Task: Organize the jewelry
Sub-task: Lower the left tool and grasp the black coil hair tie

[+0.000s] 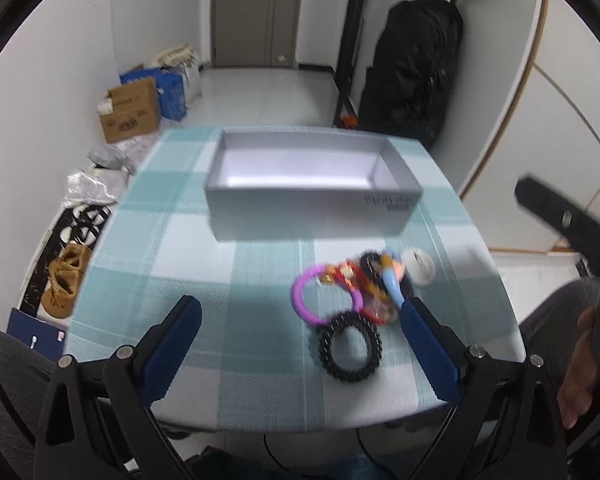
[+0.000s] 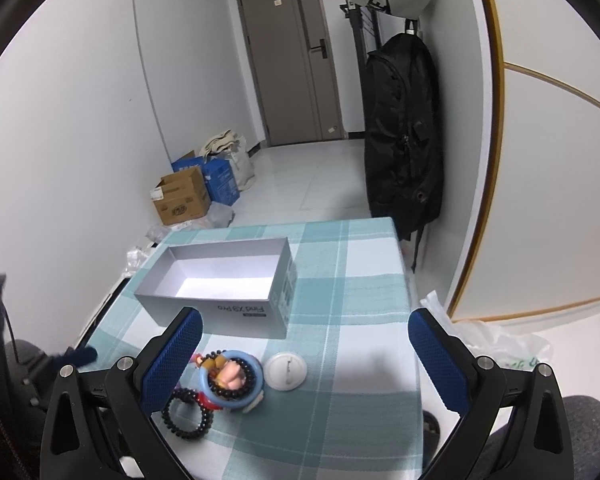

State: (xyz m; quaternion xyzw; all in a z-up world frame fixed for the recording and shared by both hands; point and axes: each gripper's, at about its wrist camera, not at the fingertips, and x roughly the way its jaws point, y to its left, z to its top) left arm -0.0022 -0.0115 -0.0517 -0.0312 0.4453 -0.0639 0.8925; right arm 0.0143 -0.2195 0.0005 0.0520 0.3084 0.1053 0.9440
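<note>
Left wrist view: the left gripper point(image 1: 300, 312) hangs over the near edge of a checked tablecloth point(image 1: 172, 264), its blue fingers wide apart and holding nothing. A heap of jewelry point(image 1: 364, 284) lies ahead to the right: a purple ring point(image 1: 300, 300), a black coil band point(image 1: 350, 354) and a white round case point(image 1: 419, 267). A grey box point(image 1: 312, 196) stands open beyond.

Right wrist view: the right gripper point(image 2: 304, 344) is likewise spread and empty. The jewelry sits near its left finger, with the box farther off.
</note>
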